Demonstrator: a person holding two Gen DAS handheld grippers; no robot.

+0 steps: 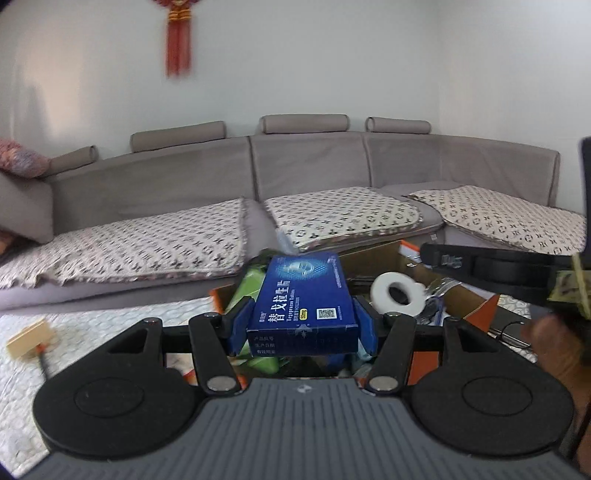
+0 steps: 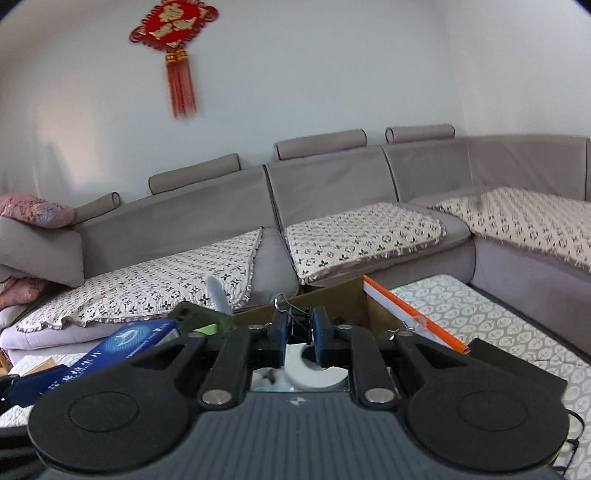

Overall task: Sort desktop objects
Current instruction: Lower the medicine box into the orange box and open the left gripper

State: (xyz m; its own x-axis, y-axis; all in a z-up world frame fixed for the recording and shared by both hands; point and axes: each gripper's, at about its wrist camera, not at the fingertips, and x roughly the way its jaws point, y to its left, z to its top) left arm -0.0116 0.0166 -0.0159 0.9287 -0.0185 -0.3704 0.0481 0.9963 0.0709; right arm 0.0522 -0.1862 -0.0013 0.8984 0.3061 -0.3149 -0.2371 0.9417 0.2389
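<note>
Left gripper (image 1: 302, 325): blue pads clamped on the sides of a blue medicine box (image 1: 303, 301), held level above a cardboard box (image 1: 373, 254); box floor beneath mostly hidden by the medicine box. Right gripper (image 2: 300, 332): jaws narrowed onto a black binder clip (image 2: 295, 323), its wire handle poking up; clip body largely masked by the pads. Inside the cardboard box: white tape roll (image 1: 397, 293), green packet (image 1: 249, 286) half covered, other contents blurred. Orange flap edge (image 2: 413, 314) along the right wall. Beyond: grey sofa (image 1: 306, 162) with patterned covers, red knot ornament (image 2: 173, 33) on the wall.
</note>
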